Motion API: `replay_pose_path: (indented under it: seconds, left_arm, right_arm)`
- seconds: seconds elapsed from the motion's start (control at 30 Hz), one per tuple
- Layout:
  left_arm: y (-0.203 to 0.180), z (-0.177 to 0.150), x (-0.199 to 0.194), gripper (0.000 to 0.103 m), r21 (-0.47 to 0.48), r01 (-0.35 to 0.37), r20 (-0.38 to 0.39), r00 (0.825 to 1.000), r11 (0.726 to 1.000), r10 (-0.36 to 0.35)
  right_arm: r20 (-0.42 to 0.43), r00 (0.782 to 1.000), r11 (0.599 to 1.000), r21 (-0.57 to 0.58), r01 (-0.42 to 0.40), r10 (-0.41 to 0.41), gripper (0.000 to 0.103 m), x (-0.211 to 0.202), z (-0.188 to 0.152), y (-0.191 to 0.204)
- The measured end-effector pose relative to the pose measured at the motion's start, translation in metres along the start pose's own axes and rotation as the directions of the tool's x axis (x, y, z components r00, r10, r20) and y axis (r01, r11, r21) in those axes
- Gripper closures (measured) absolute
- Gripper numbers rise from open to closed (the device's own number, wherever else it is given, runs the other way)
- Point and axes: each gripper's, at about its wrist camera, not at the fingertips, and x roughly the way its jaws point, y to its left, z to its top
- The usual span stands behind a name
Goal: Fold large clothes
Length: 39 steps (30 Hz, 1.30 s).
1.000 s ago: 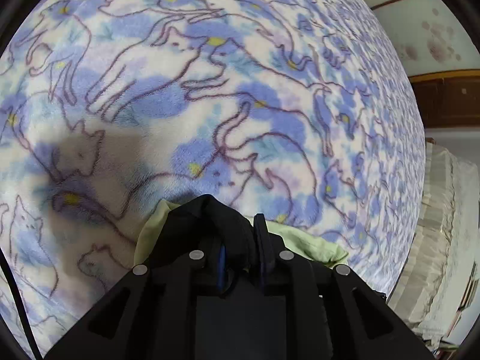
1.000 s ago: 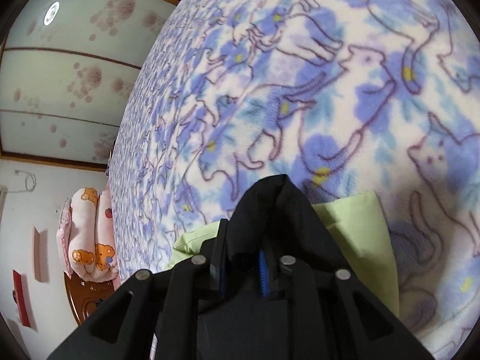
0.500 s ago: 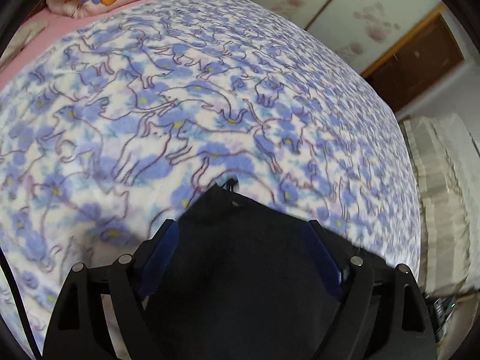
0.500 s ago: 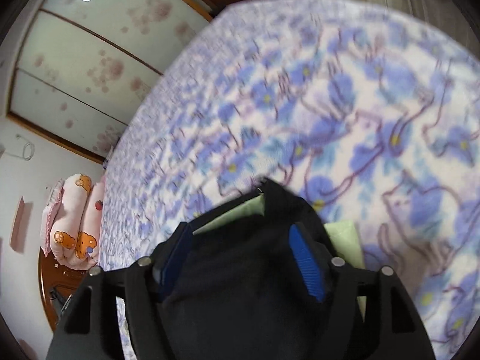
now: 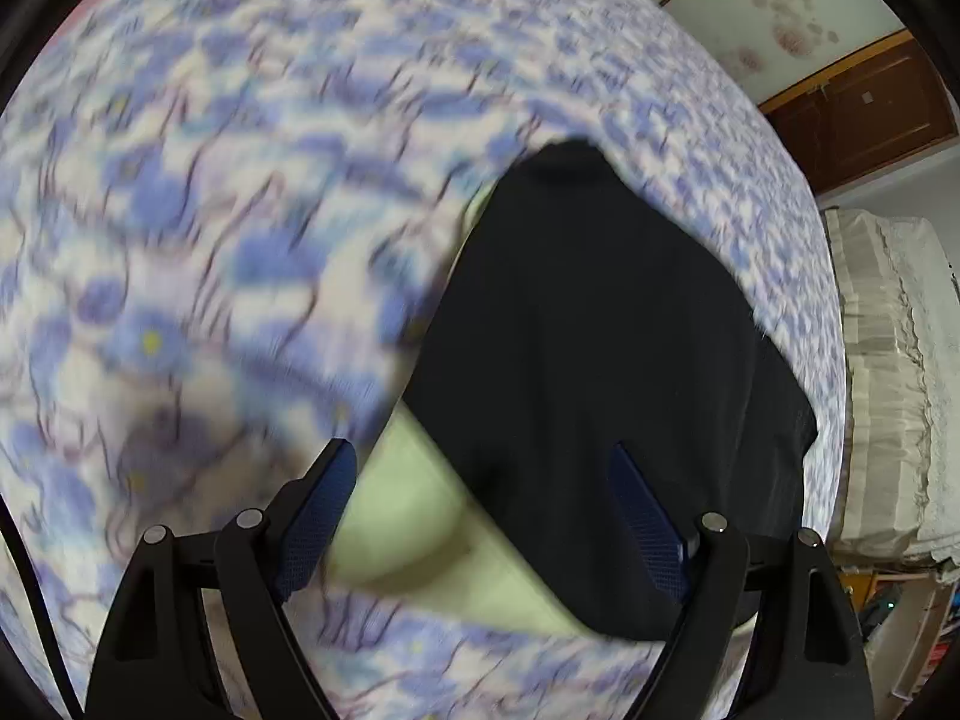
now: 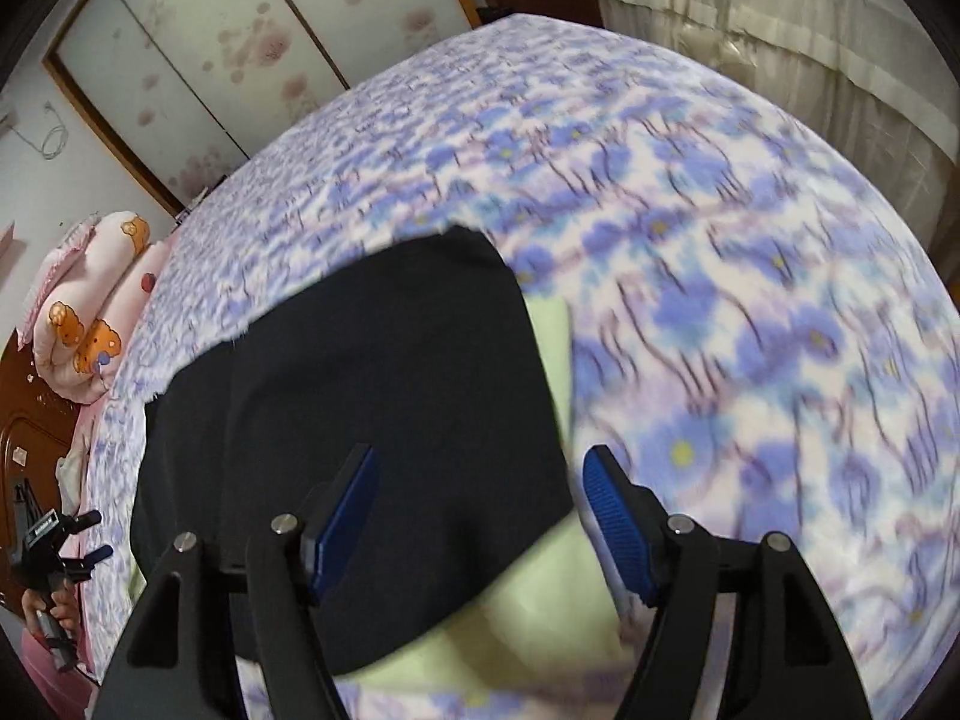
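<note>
No writing can be read in either view; the small label on the far device at the left edge of the right view is too small to make out.

The black garment (image 5: pixel 606 360) lies flat on the bed's blanket (image 5: pixel 198 252), on top of a green cloth (image 5: pixel 414 510) that shows along its edge. In the left view its long axis runs from near the claw up and away, ending in a narrow tip toward the far wall. In the right view (image 6: pixel 372 396) it stretches leftward across the blanket (image 6: pixel 750 312), the green cloth (image 6: pixel 540 618) peeking out at its right and near edges.

The left claw (image 5: pixel 480 516) stands wide open above the garment, gripping nothing. The right claw (image 6: pixel 480 522) is likewise spread wide and empty.

Only the right view shows the pink bear pillow (image 6: pixel 90 306) and a hand (image 6: pixel 54 600) holding the other device. Only the left view shows the brown door (image 5: pixel 864 114).
</note>
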Motion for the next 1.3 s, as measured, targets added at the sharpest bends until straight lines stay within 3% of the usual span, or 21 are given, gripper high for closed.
replay_pose_path:
  seconds: [0.23,0.33,0.4,0.47,0.53,0.6,0.7,0.8,0.87,1.1,1.2,1.3]
  left_arm:
    - [0.019,-0.030,0.018,0.018,0.055,-0.058,-0.097,0.993,0.997,0.063]
    - [0.022,-0.036,0.029,0.018,0.083,-0.124,-0.121,0.984,0.989,0.133]
    - [0.023,-0.038,0.035,0.020,0.070,-0.119,-0.142,0.982,0.990,0.128]
    - [0.023,-0.040,0.040,0.028,0.046,-0.087,-0.165,0.982,0.995,0.093]
    - [0.021,-0.042,0.044,0.036,0.041,-0.077,-0.168,0.982,0.996,0.082]
    - [0.017,-0.044,0.046,0.045,0.060,-0.104,-0.152,0.982,0.993,0.112]
    - [0.016,-0.046,0.046,0.064,0.071,-0.117,-0.150,0.981,0.991,0.127]
    - [0.017,-0.047,0.045,0.078,0.061,-0.111,-0.155,0.981,0.992,0.119]
    - [0.019,-0.048,0.041,0.081,0.054,-0.104,-0.148,0.983,0.993,0.111]
    - [0.038,-0.056,0.030,0.078,0.032,-0.102,-0.158,0.982,0.994,0.106]
    - [0.038,-0.056,0.009,0.072,0.044,-0.170,-0.123,0.977,0.985,0.174]
    - [0.019,-0.057,-0.016,0.070,0.106,-0.244,-0.036,0.968,0.964,0.249]
  right_arm:
    - [-0.079,0.993,0.996,-0.010,0.089,-0.090,0.033,0.009,-0.040,-0.015]
    - [-0.071,0.995,0.997,-0.017,0.070,-0.071,0.033,0.011,-0.045,-0.015]
    - [-0.057,0.996,0.998,-0.029,0.060,-0.062,0.034,0.011,-0.046,-0.012]
    - [-0.057,0.996,0.996,-0.053,0.065,-0.068,0.047,0.013,-0.046,-0.009]
    - [-0.083,0.991,0.993,-0.075,0.094,-0.100,0.069,0.018,-0.048,-0.007]
    - [-0.097,0.990,0.993,-0.079,0.091,-0.098,0.082,0.020,-0.051,-0.007]
    - [-0.117,0.989,0.995,-0.061,0.080,-0.087,0.092,0.018,-0.058,-0.010]
    - [-0.138,0.987,0.997,-0.035,0.075,-0.079,0.094,0.016,-0.068,-0.016]
    - [-0.138,0.988,0.998,-0.013,0.065,-0.066,0.094,0.013,-0.074,-0.020]
    - [-0.129,0.989,0.997,-0.038,0.066,-0.070,0.094,0.010,-0.074,-0.020]
    - [-0.097,0.988,0.992,-0.054,0.111,-0.116,0.091,-0.005,-0.069,-0.011]
    - [-0.045,0.981,0.978,-0.100,0.185,-0.190,0.089,-0.024,-0.065,0.010]
